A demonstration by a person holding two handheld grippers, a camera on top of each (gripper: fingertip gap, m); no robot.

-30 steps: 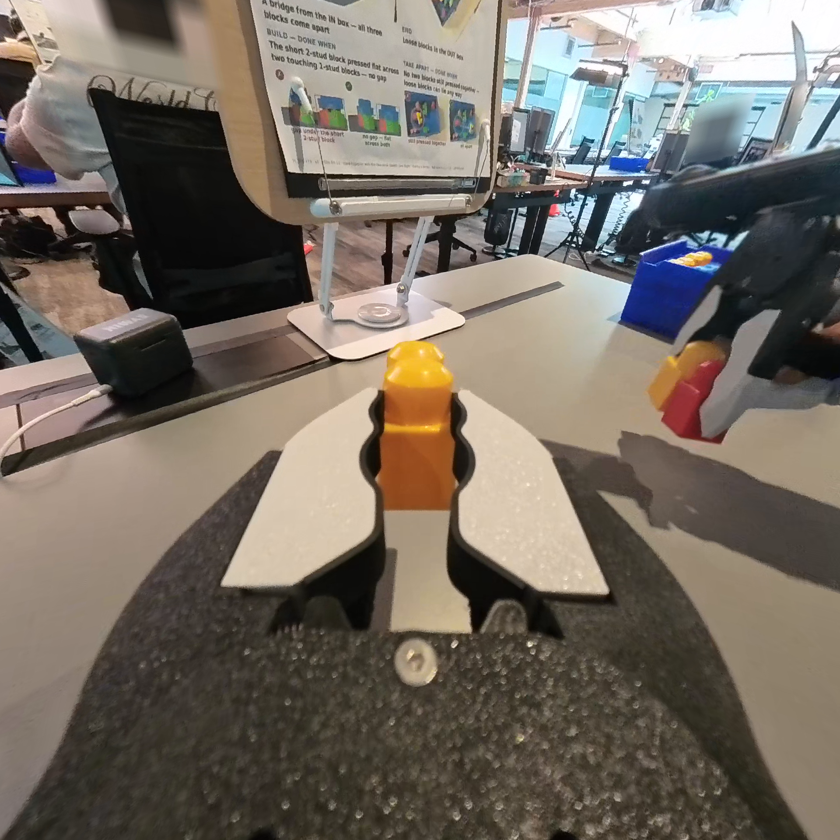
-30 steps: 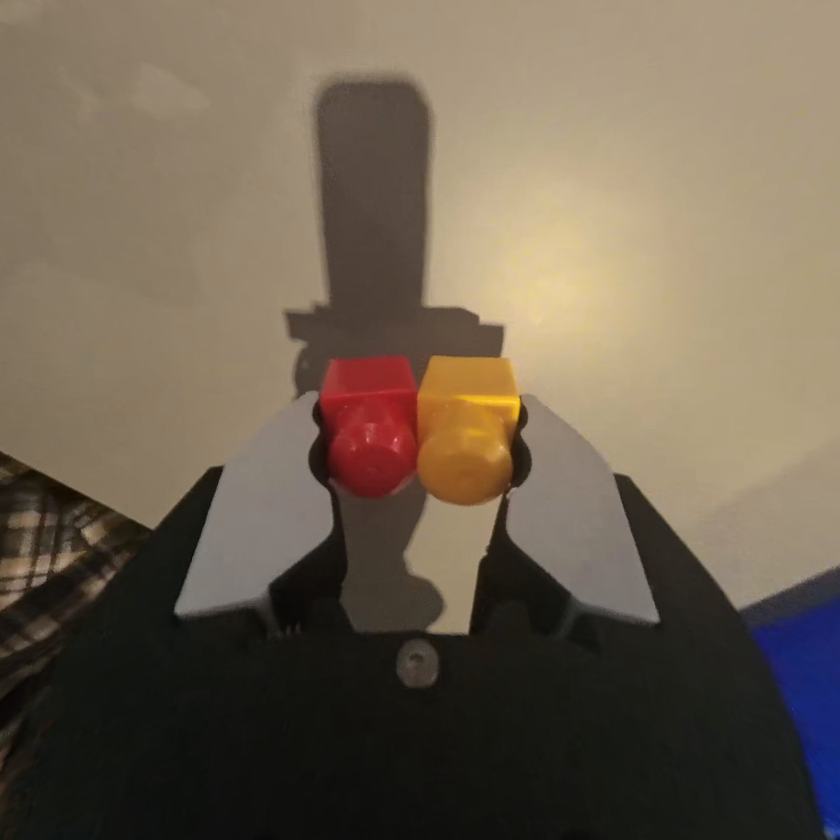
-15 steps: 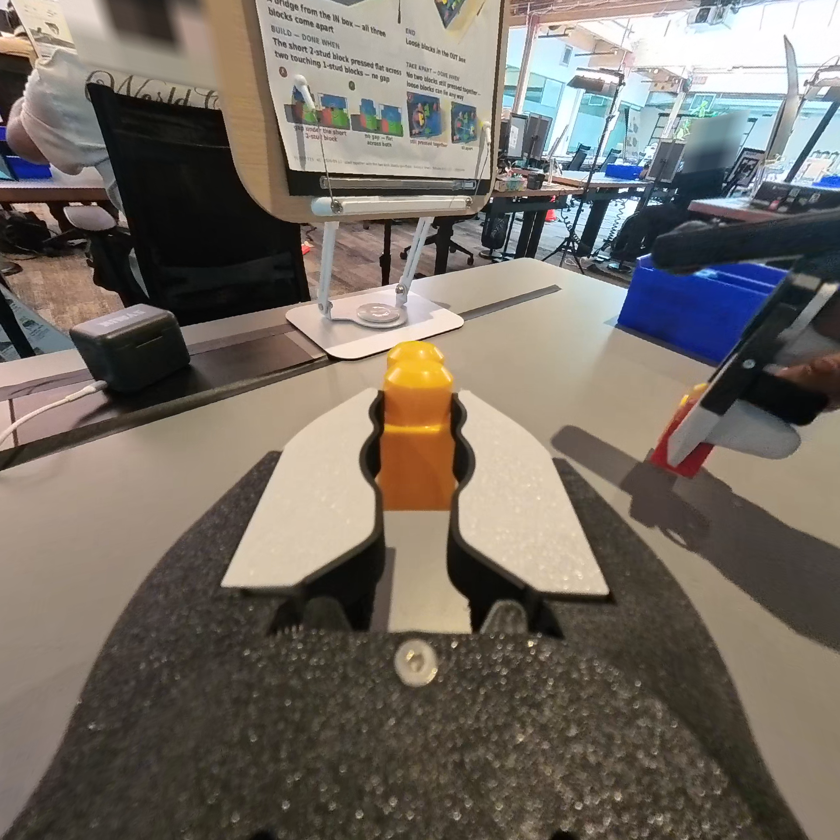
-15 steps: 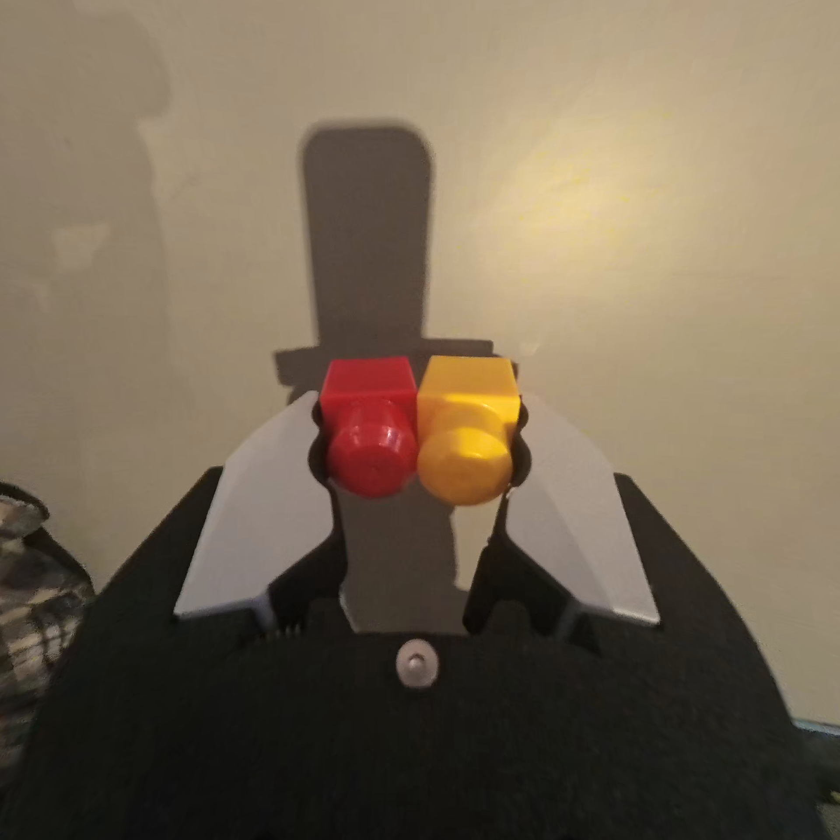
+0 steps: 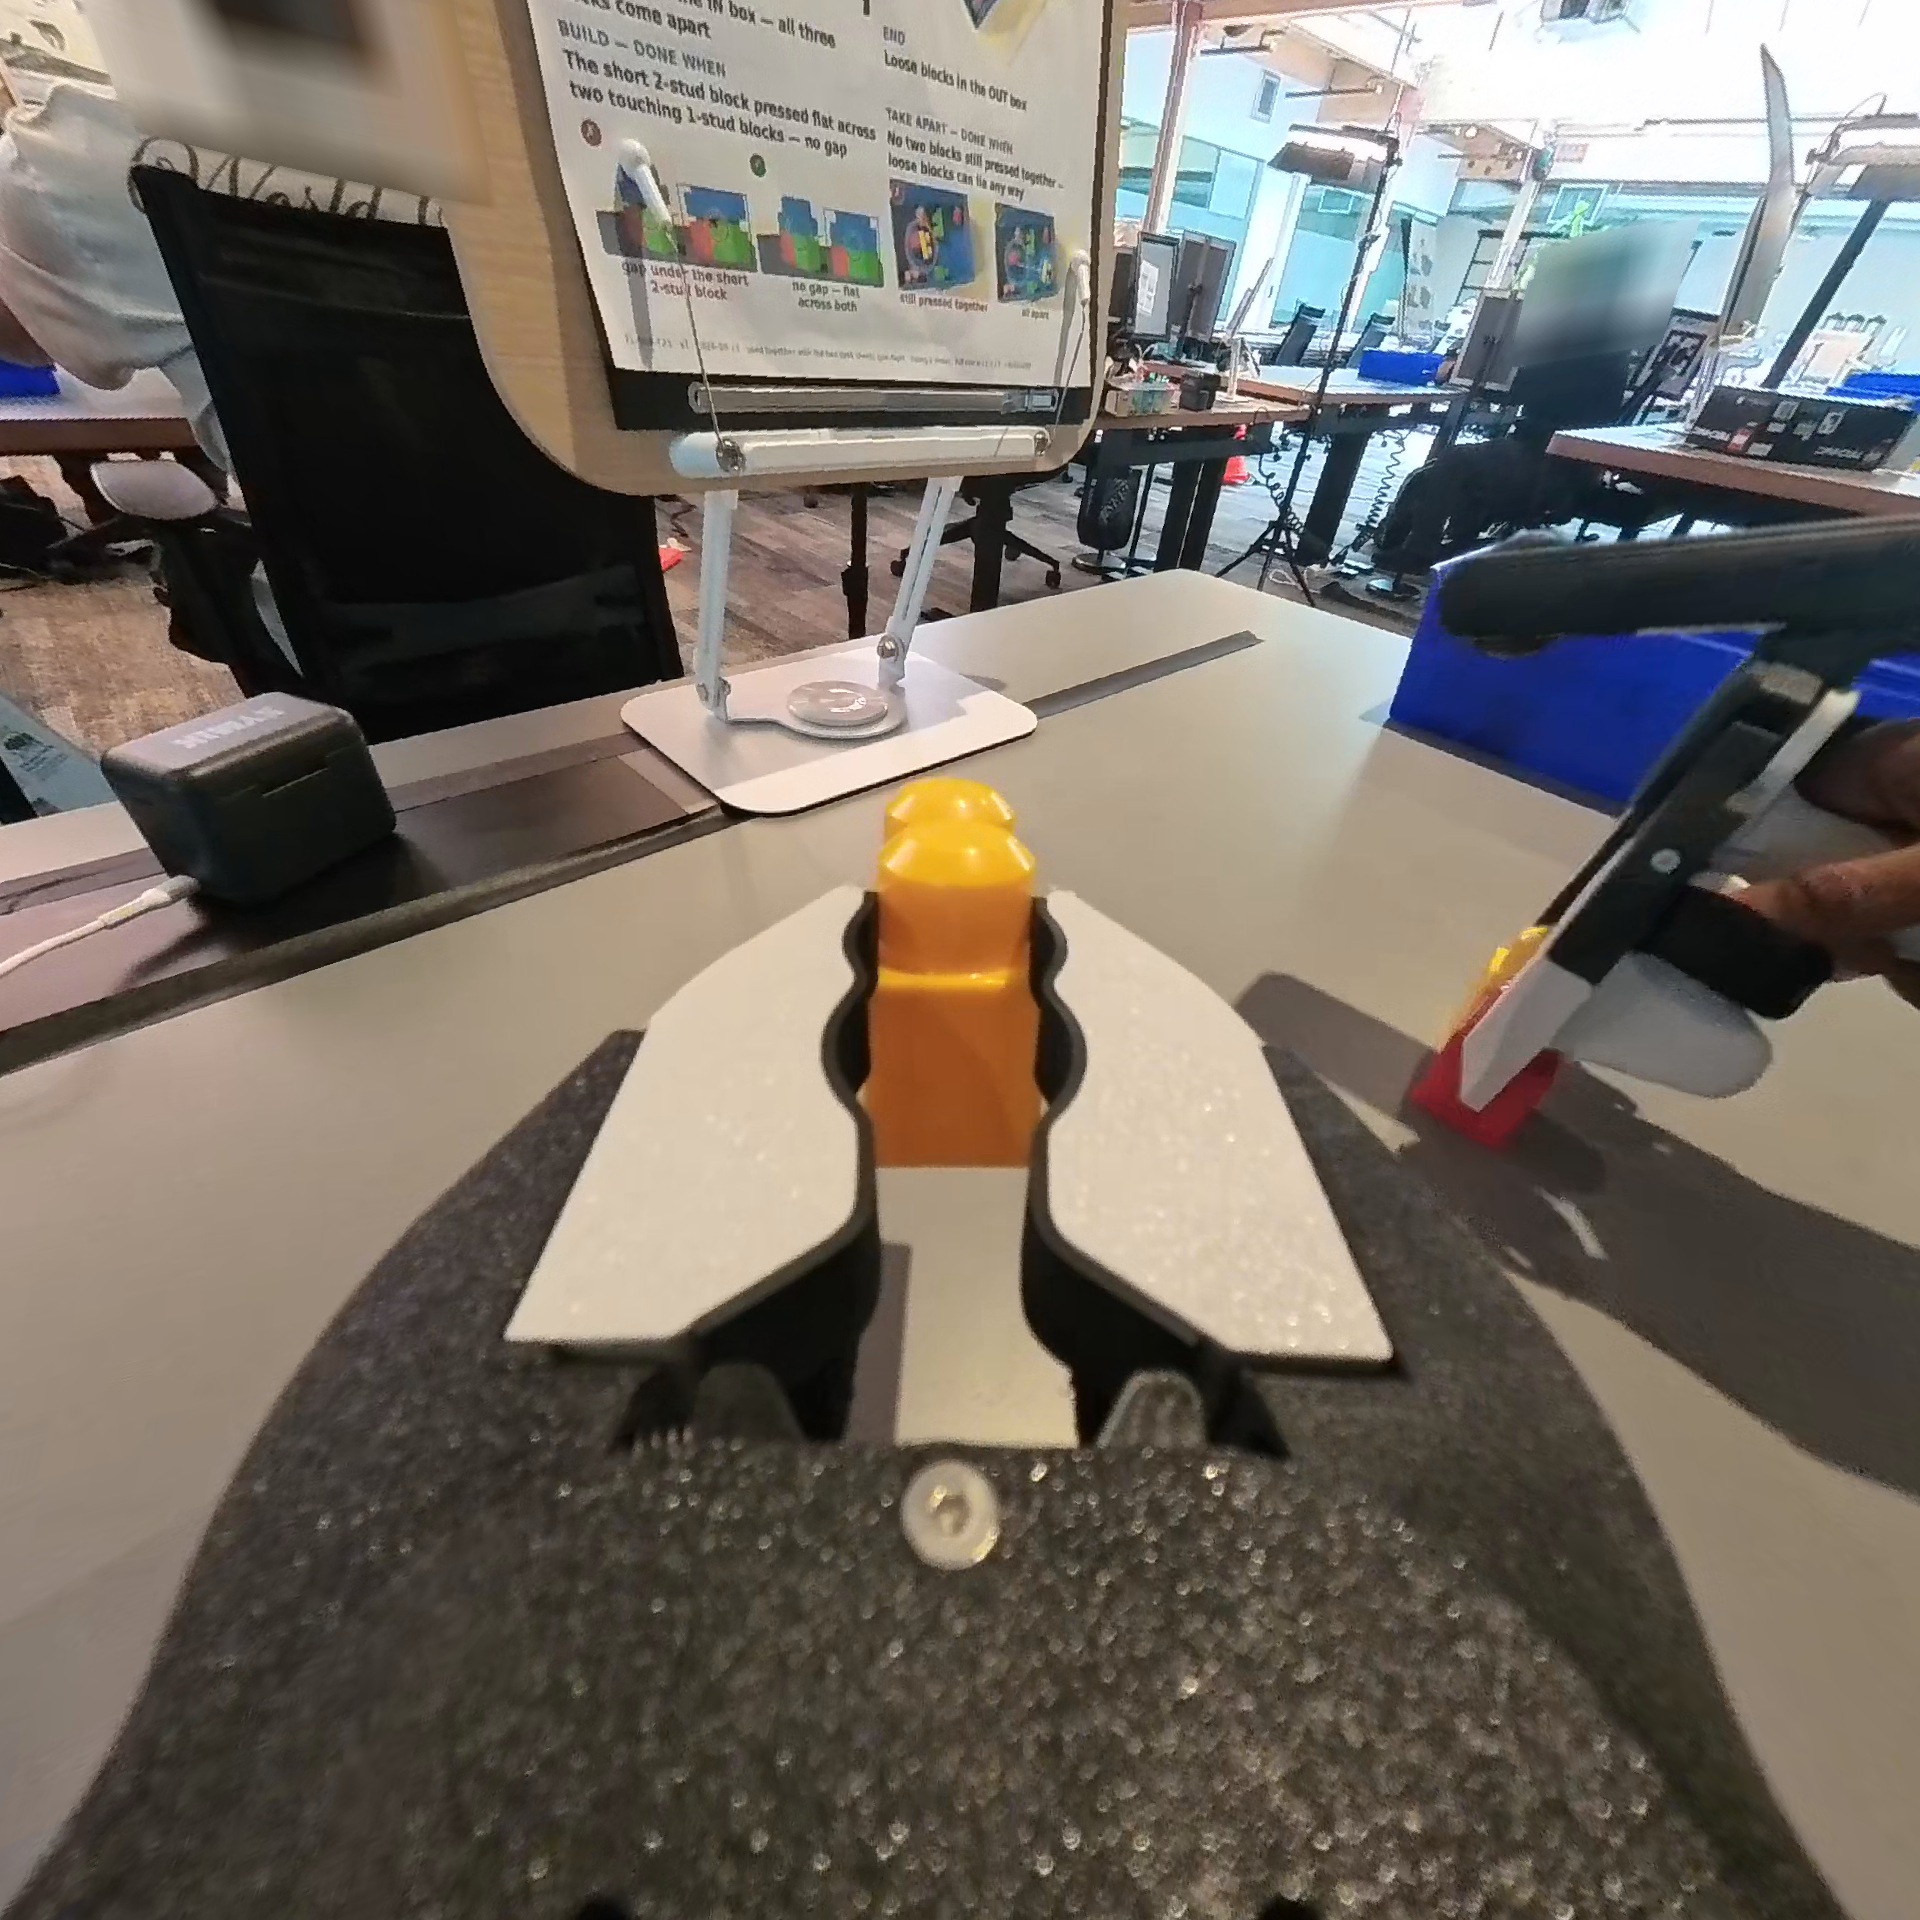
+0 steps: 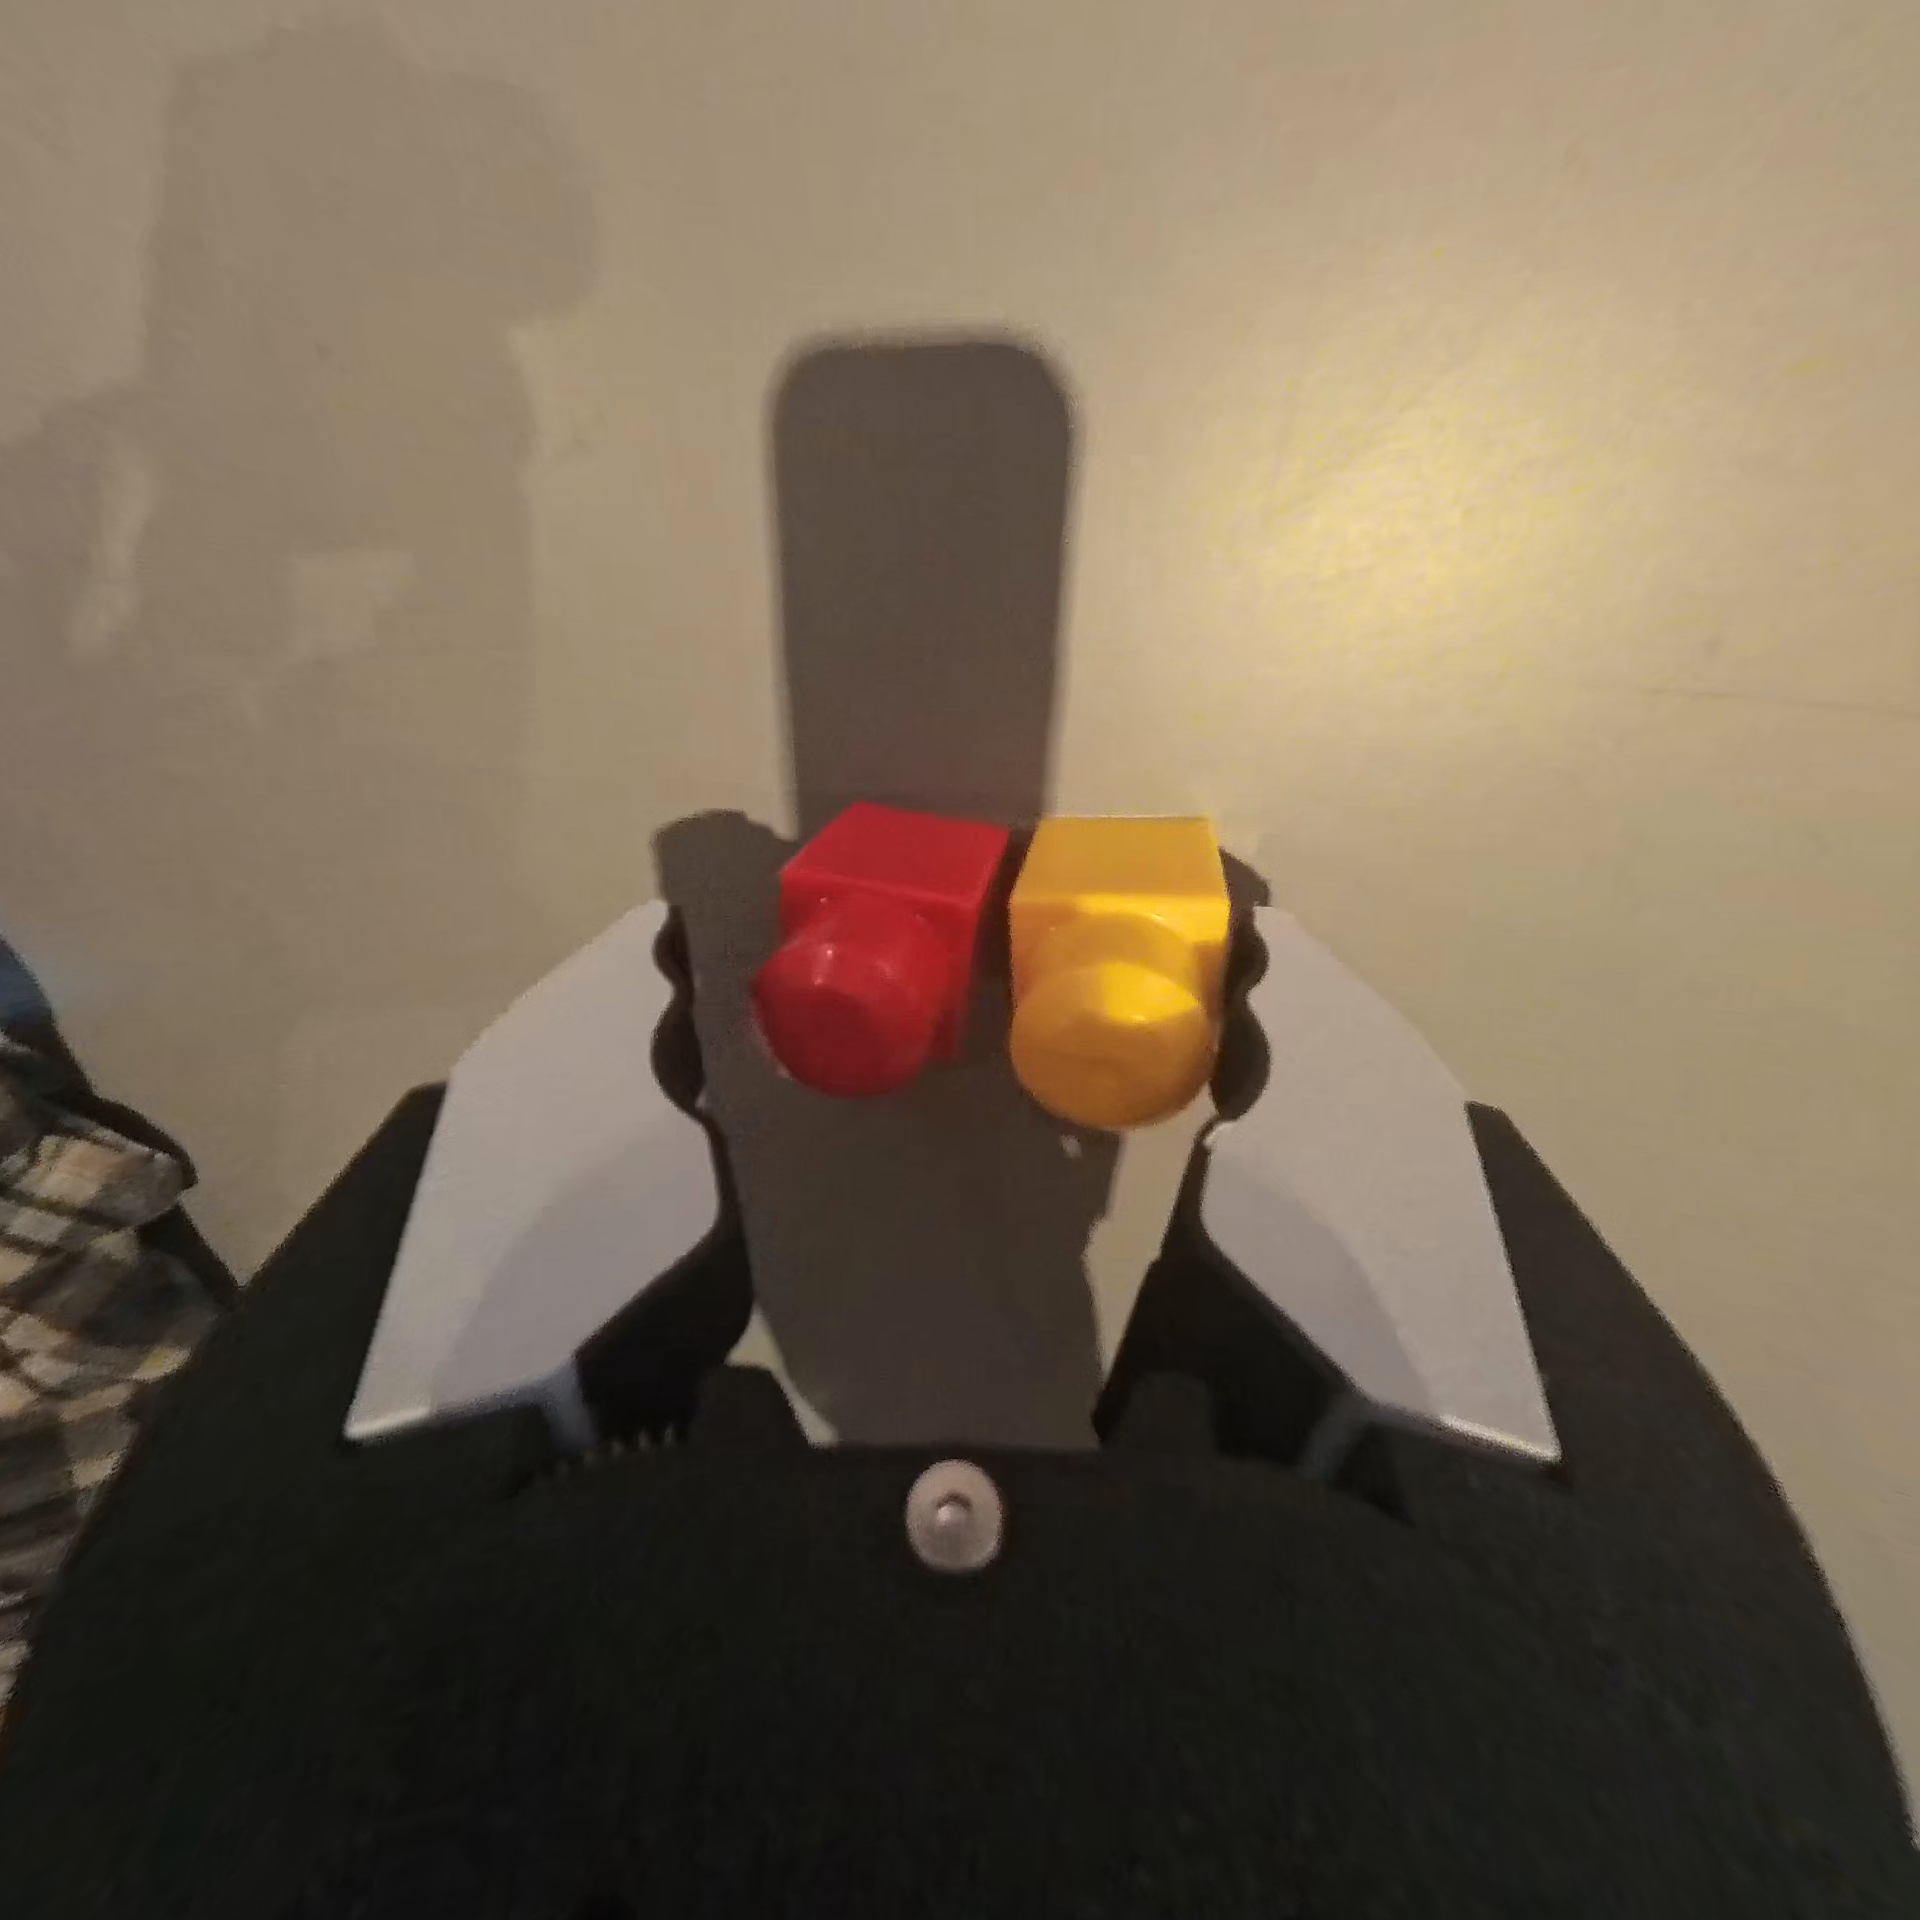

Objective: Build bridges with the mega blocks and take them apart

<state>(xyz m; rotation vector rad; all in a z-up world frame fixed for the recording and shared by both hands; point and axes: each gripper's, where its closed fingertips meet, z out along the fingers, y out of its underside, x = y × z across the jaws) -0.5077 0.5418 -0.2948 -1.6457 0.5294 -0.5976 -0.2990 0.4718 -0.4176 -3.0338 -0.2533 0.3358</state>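
The left gripper [image 5: 956, 997] is pinching an orange block [image 5: 954, 1023] between its fingers, holding it above the table [image 5: 312, 1143] with two studs lined up away from the camera.

The left wrist view alone is showing the wider workspace: a stand [image 5: 831, 717] carrying an instruction sheet [image 5: 831, 177] at the far edge, a dark box [image 5: 249, 790] with a white cable to the left, a blue bin [image 5: 1538, 696] at the right, and the right gripper [image 5: 1527, 1023] angling down onto a red block [image 5: 1481, 1096] that is sitting on the table. A hand [image 5: 1860, 831] is gripping that tool.

The right wrist view alone is showing the two small blocks side by side, just apart: the red block [image 6: 883, 966] and a yellow block [image 6: 1117, 977], studs pointing toward the camera. The right gripper [image 6: 951, 987] is spread. Its left finger is standing clear of the red block; its right finger is lying against the yellow block.

Bare table is lying between the two grippers and ahead of the orange block up to the stand. The blue bin is bounding the right side, well apart from the small blocks.
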